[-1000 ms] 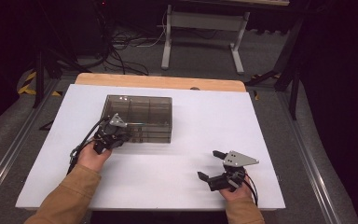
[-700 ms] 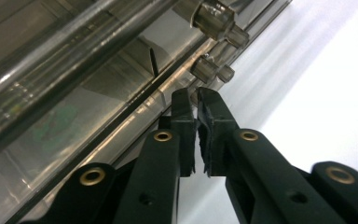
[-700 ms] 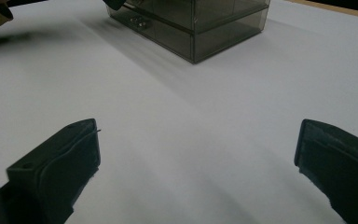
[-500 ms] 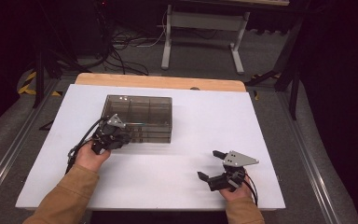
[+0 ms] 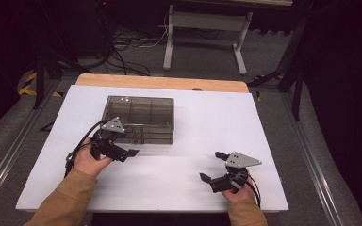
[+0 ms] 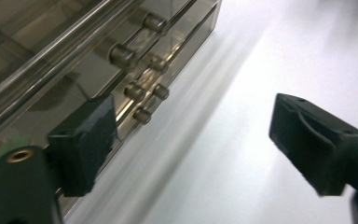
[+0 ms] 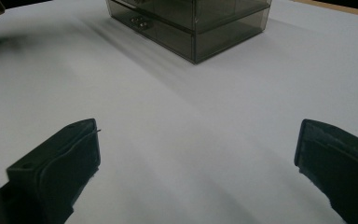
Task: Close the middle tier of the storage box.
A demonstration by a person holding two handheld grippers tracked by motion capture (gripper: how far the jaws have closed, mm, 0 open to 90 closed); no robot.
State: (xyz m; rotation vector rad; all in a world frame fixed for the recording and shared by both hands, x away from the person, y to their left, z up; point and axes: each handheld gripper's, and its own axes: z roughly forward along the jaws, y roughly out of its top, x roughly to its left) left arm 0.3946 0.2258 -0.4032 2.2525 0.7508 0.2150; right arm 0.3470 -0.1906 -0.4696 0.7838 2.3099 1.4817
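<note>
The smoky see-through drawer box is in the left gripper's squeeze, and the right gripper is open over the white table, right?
Not quite. The left gripper isn't squeezing the drawer box. Its jaws have just opened beside the box's knobs, nothing between them, as the left gripper view shows. The right gripper is open over the white table.

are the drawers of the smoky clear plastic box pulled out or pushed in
Pushed in. On the smoky clear plastic drawer box, the drawer fronts with their small round knobs sit flush with the box front in the left gripper view.
</note>
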